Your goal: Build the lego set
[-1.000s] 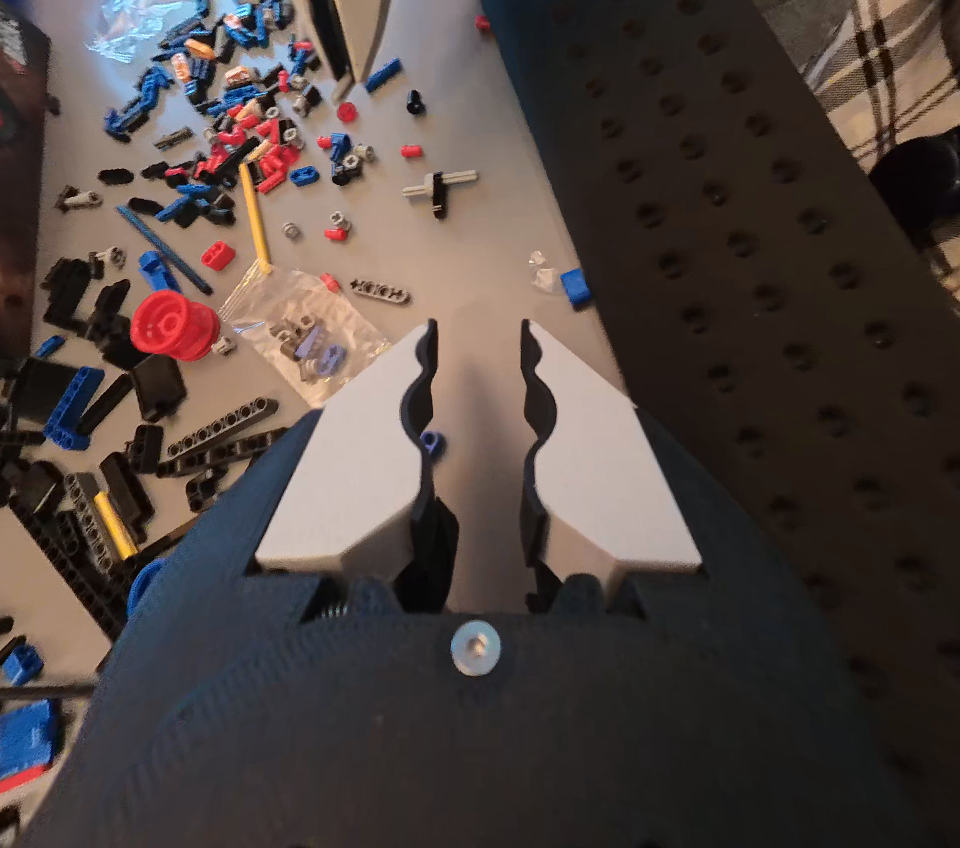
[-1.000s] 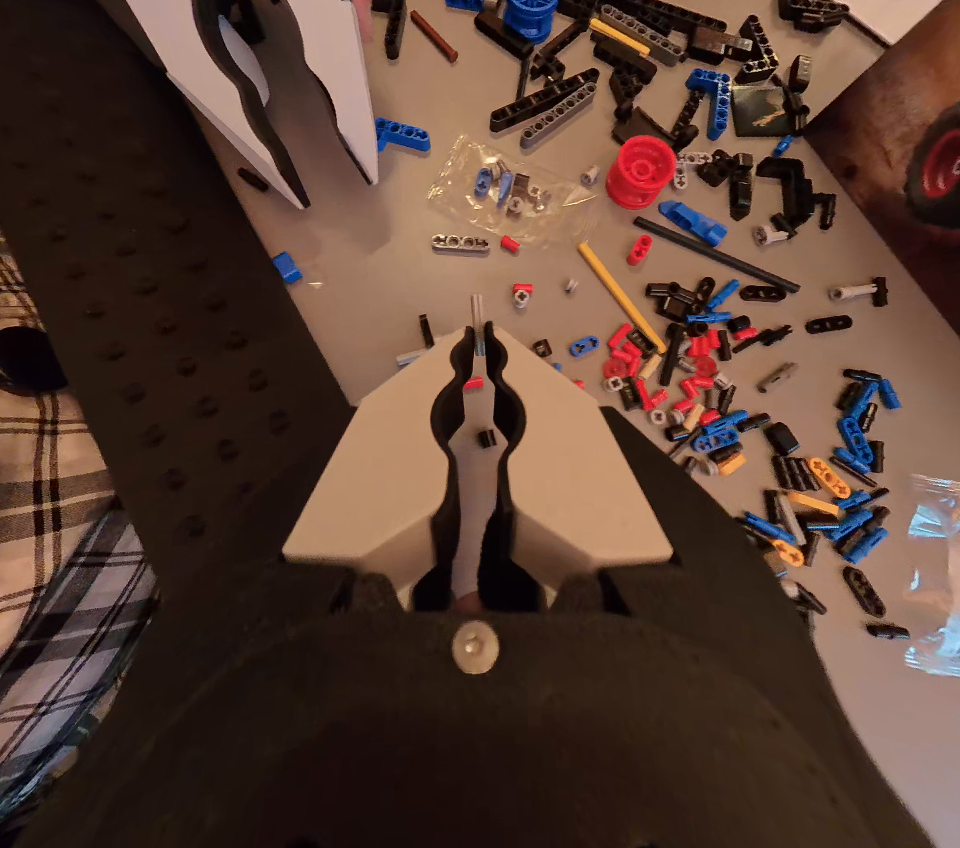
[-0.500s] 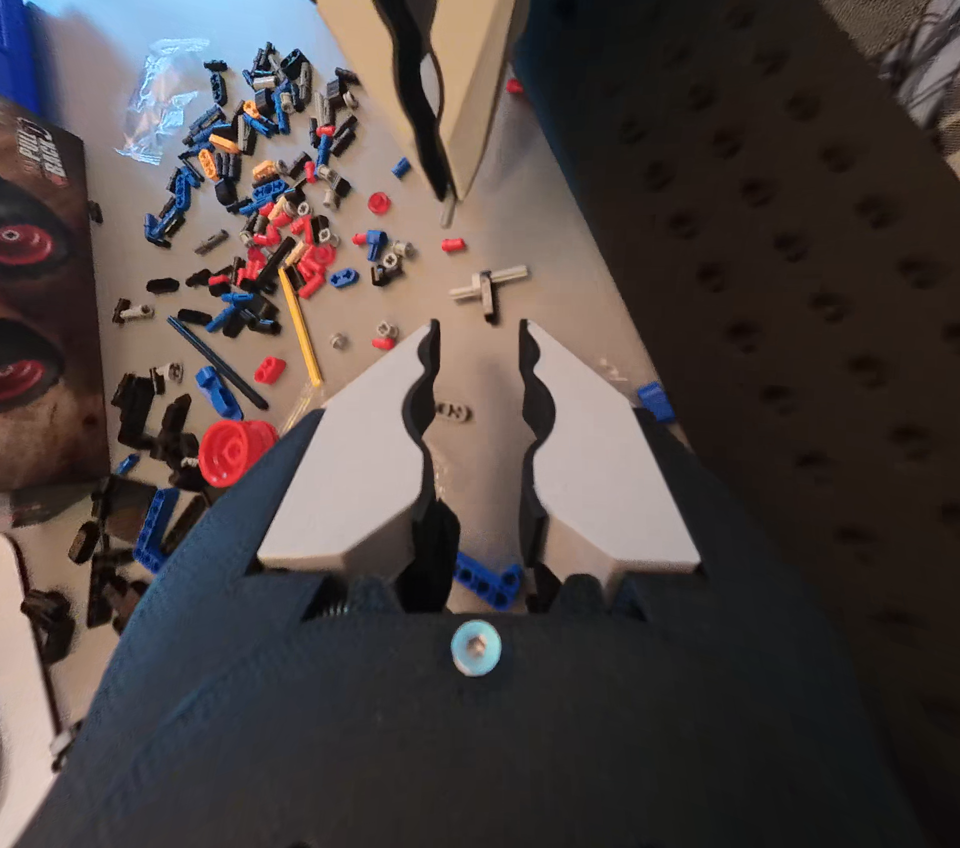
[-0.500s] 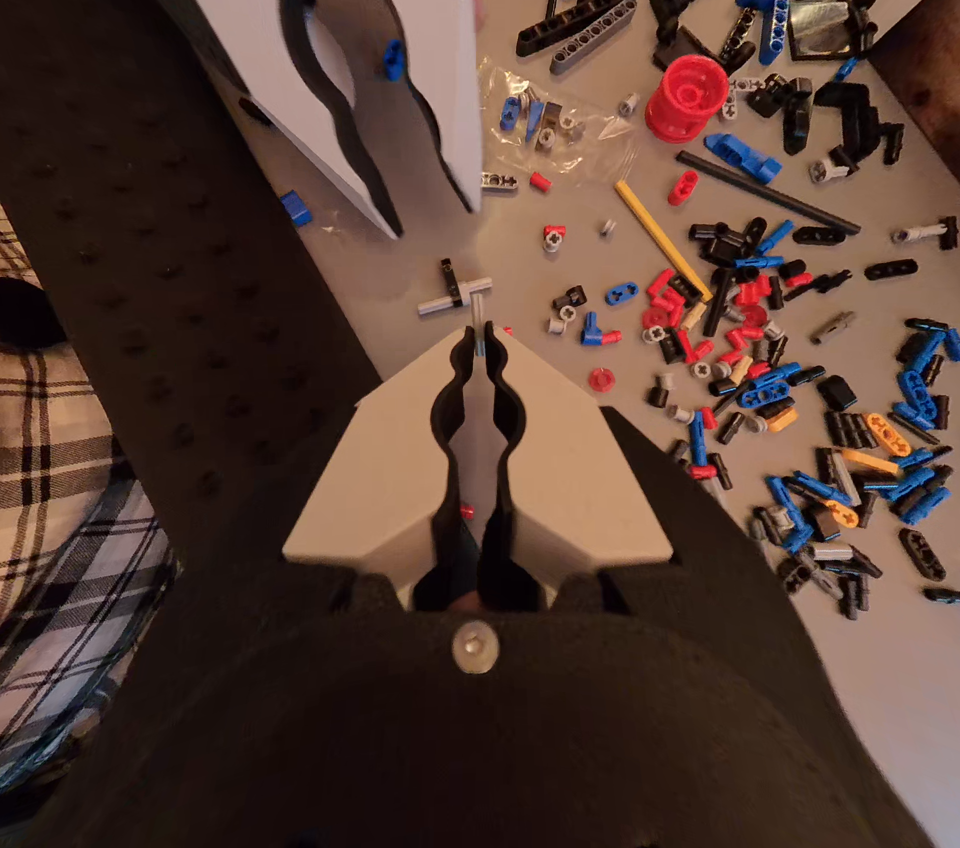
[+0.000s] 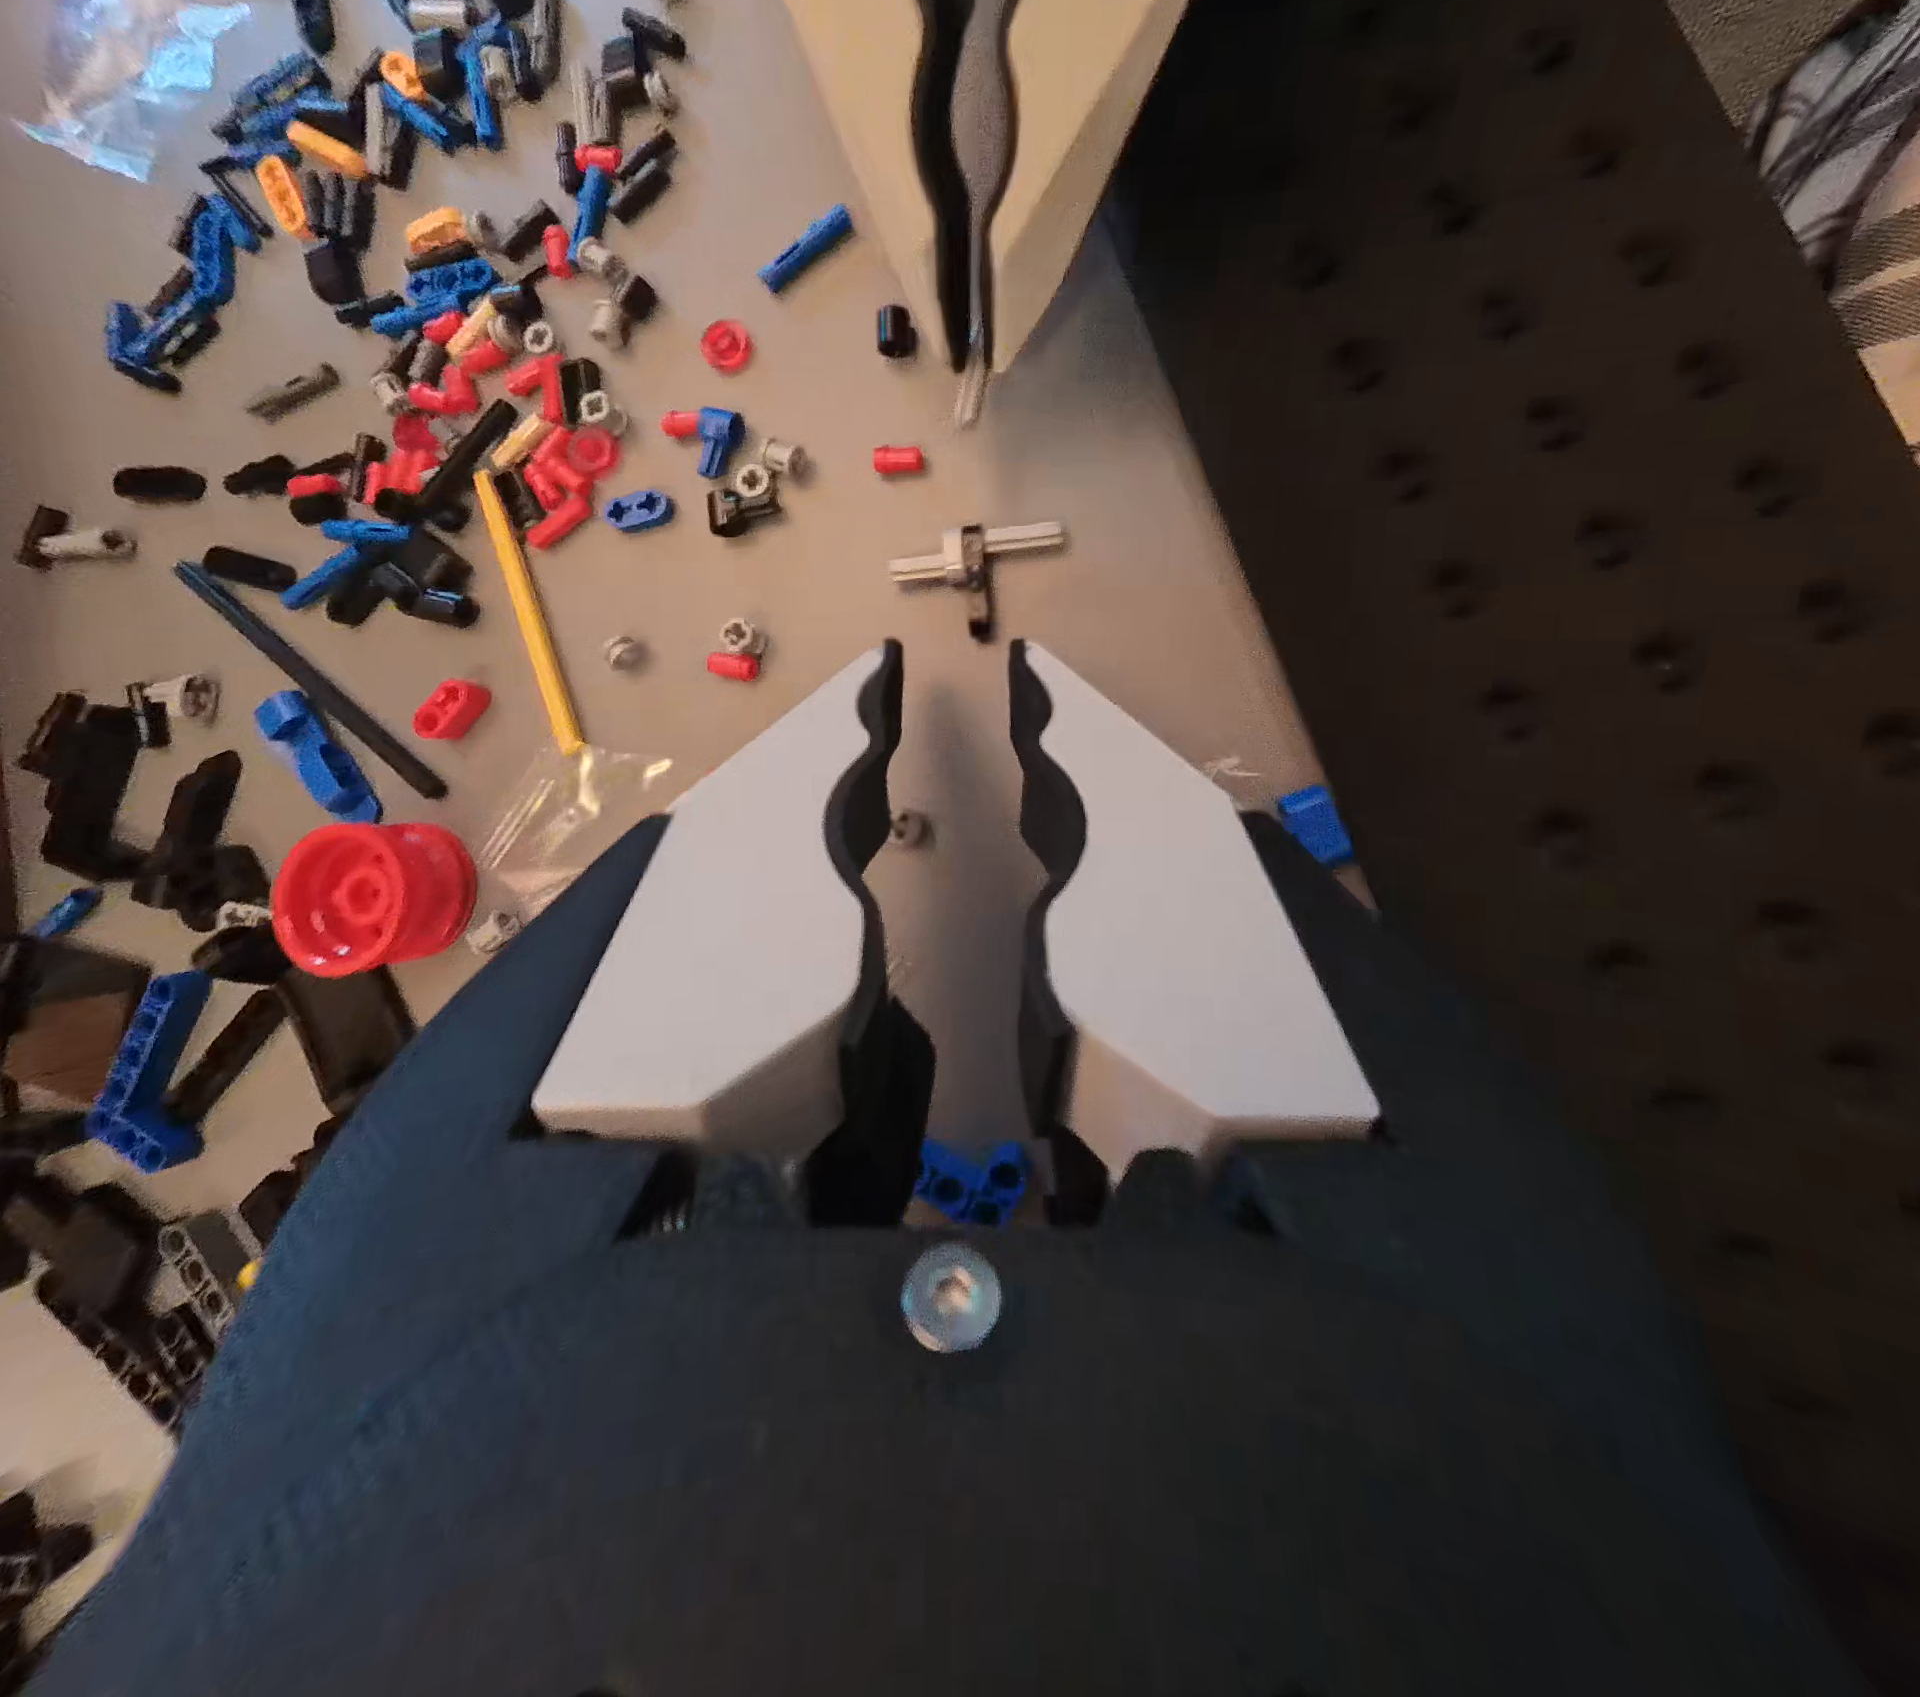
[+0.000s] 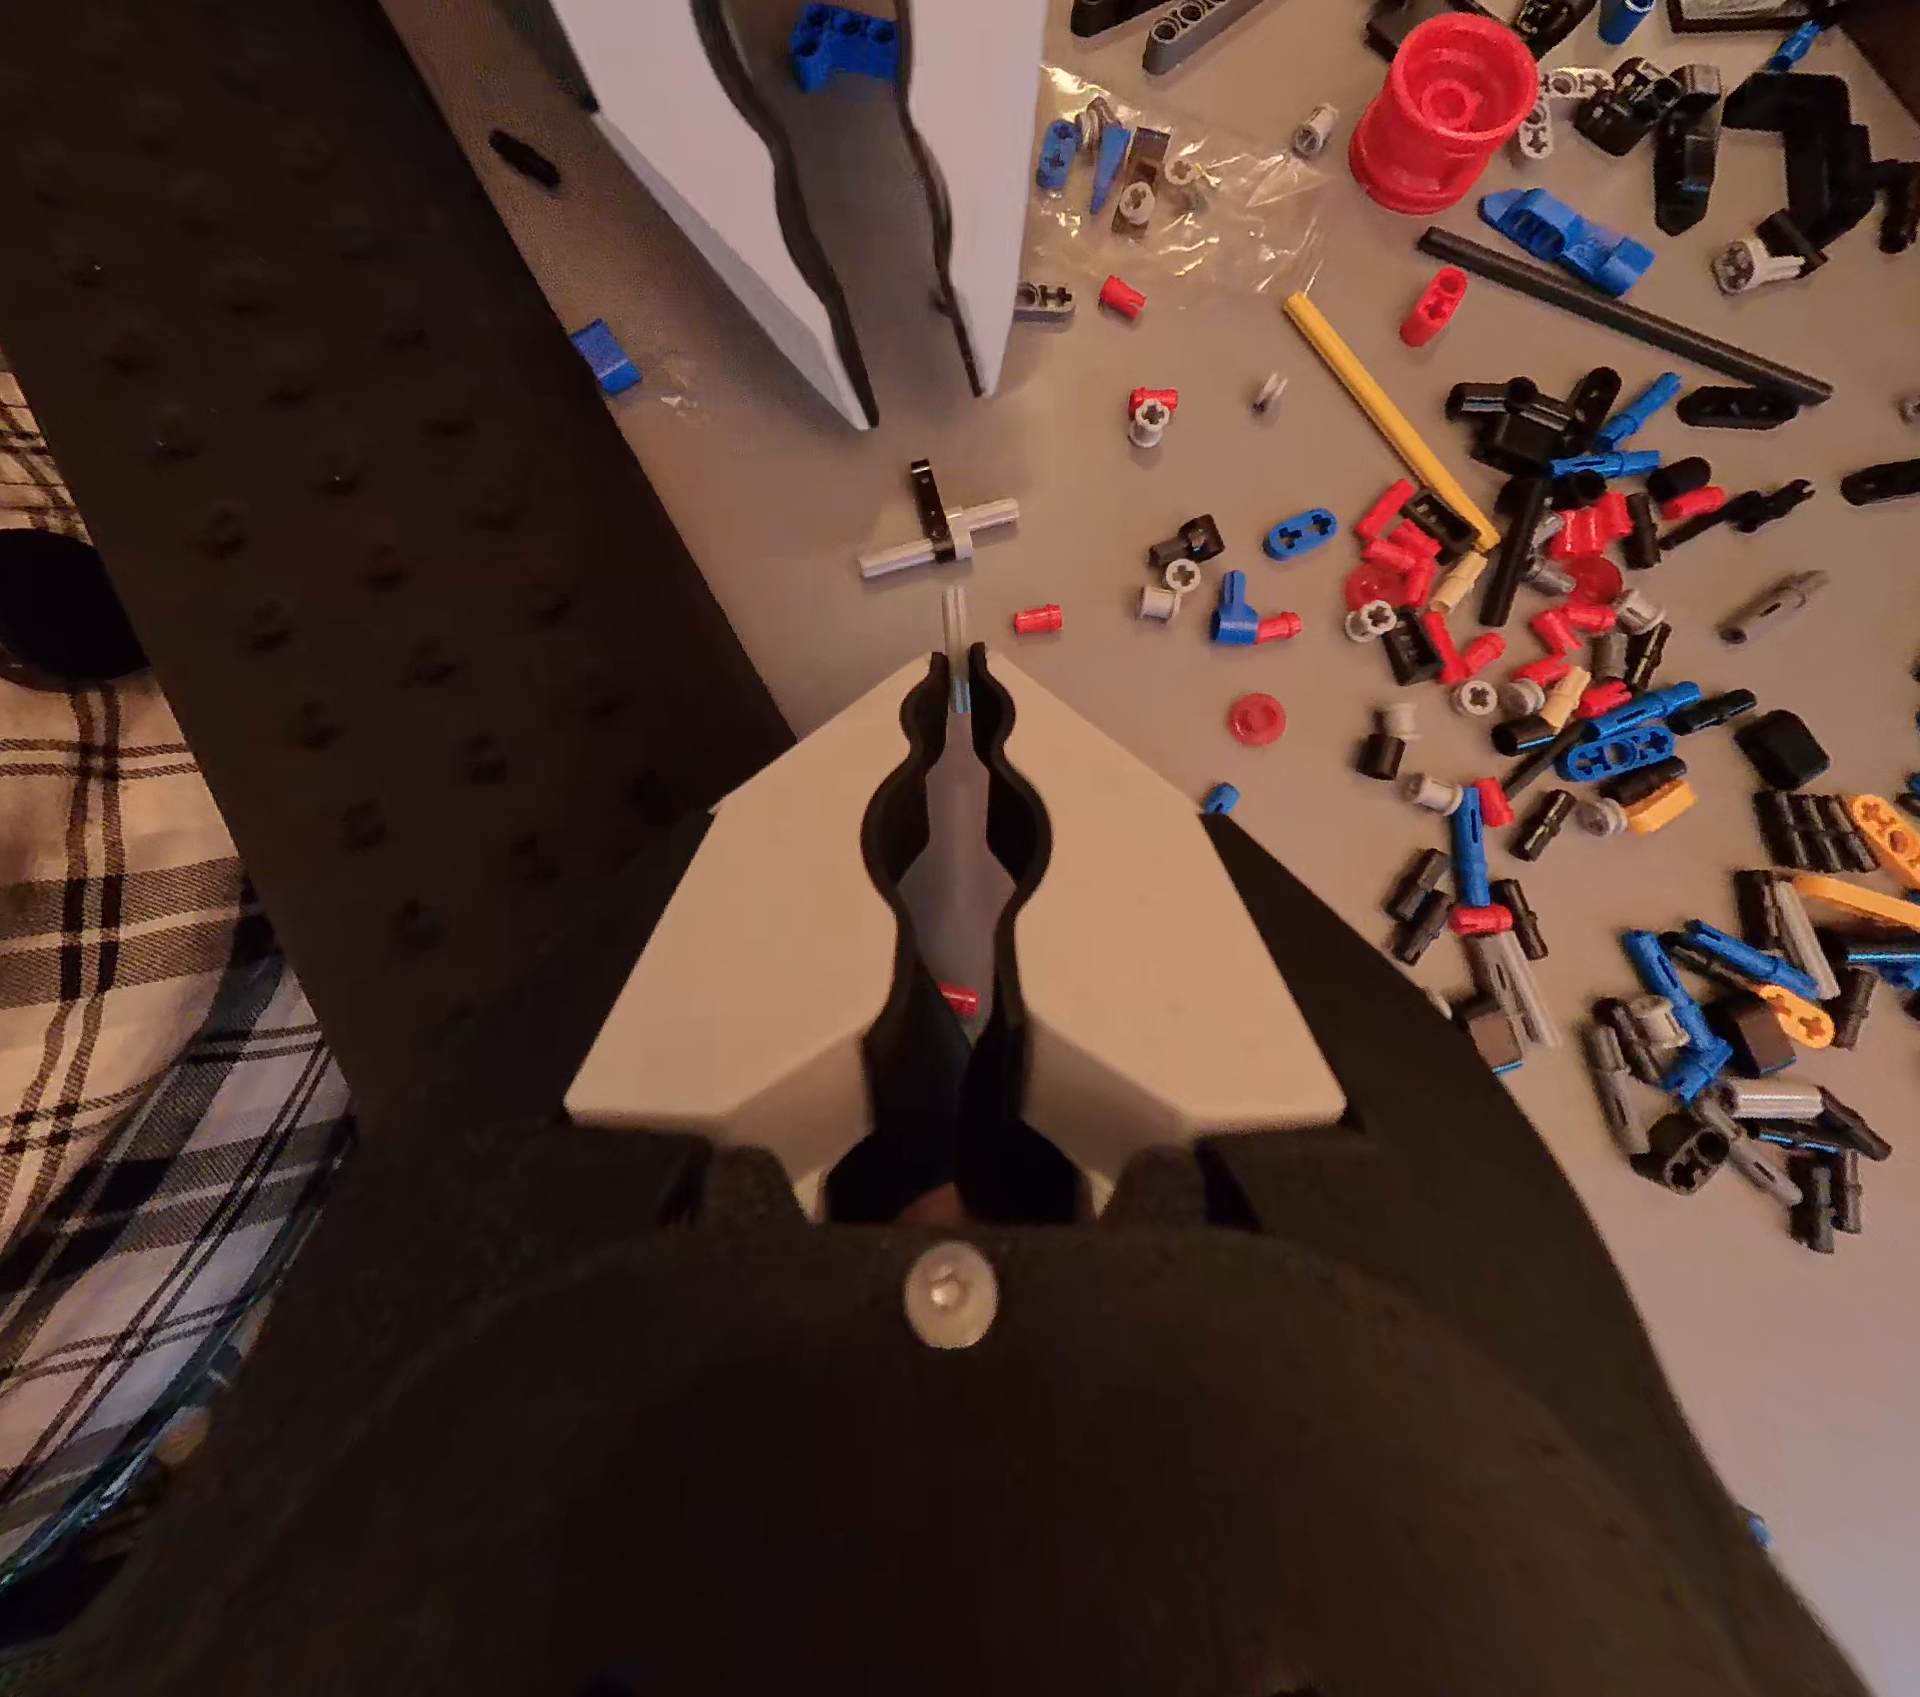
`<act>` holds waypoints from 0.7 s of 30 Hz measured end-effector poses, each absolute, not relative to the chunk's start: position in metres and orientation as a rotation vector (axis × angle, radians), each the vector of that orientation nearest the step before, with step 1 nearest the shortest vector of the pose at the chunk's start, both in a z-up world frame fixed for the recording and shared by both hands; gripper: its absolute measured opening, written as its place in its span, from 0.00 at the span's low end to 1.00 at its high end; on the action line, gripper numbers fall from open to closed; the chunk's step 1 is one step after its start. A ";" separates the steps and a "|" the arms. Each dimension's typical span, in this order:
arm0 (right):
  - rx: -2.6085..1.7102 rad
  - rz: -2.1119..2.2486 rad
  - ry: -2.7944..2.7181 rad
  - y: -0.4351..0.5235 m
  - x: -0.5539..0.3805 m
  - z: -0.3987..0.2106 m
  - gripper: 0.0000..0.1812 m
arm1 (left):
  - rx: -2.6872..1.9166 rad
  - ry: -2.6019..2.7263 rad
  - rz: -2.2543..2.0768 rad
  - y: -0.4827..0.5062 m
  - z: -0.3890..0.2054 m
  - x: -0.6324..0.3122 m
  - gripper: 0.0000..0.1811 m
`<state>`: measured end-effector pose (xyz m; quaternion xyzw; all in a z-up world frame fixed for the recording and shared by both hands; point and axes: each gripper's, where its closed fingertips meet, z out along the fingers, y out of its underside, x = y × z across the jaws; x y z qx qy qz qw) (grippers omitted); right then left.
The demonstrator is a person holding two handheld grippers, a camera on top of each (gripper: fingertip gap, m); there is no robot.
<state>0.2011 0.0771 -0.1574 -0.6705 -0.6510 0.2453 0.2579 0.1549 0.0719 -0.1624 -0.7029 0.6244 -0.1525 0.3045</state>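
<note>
The right gripper [image 6: 957, 658] is clamped on a thin grey rod [image 6: 952, 614] that pokes out past its tips. Just beyond lies a grey-and-black cross piece [image 6: 938, 533] on the grey table [image 6: 1039, 452]. The left gripper [image 5: 953, 652] has its fingers apart, holding nothing, just near of that cross piece. Loose bricks [image 6: 1507, 598] spread to the right, a red wheel [image 6: 1444, 109] farther off.

You have no writing, number, brand or sign to read in either view. The loose lego pieces [image 6: 1538, 608], the clear plastic bag [image 6: 1195, 193] and the grey table [image 5: 1091, 452] carry no print that can be made out.
</note>
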 end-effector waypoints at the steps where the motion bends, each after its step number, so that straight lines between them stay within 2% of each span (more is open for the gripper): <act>1: -1.818 0.662 -1.765 0.077 0.202 -0.157 0.01 | -1.881 1.669 -0.428 0.071 -0.165 0.155 0.11; 4: -1.818 0.664 -1.760 0.078 0.204 -0.157 0.02 | -1.859 1.752 -0.433 0.060 -0.174 0.163 0.07; 8: -1.816 0.663 -1.765 0.078 0.205 -0.161 0.02 | -1.803 1.821 -0.519 0.038 -0.171 0.175 0.08; 12: -1.791 0.666 -1.798 0.074 0.206 -0.162 0.02 | -1.813 1.701 -0.427 0.057 -0.159 0.169 0.08; 16: -1.757 0.663 -1.851 0.070 0.204 -0.164 0.02 | -1.814 1.695 -0.289 0.070 -0.166 0.166 0.12; 21: -1.737 0.635 -1.916 0.069 0.200 -0.167 0.02 | -1.830 1.660 -0.285 0.075 -0.172 0.174 0.10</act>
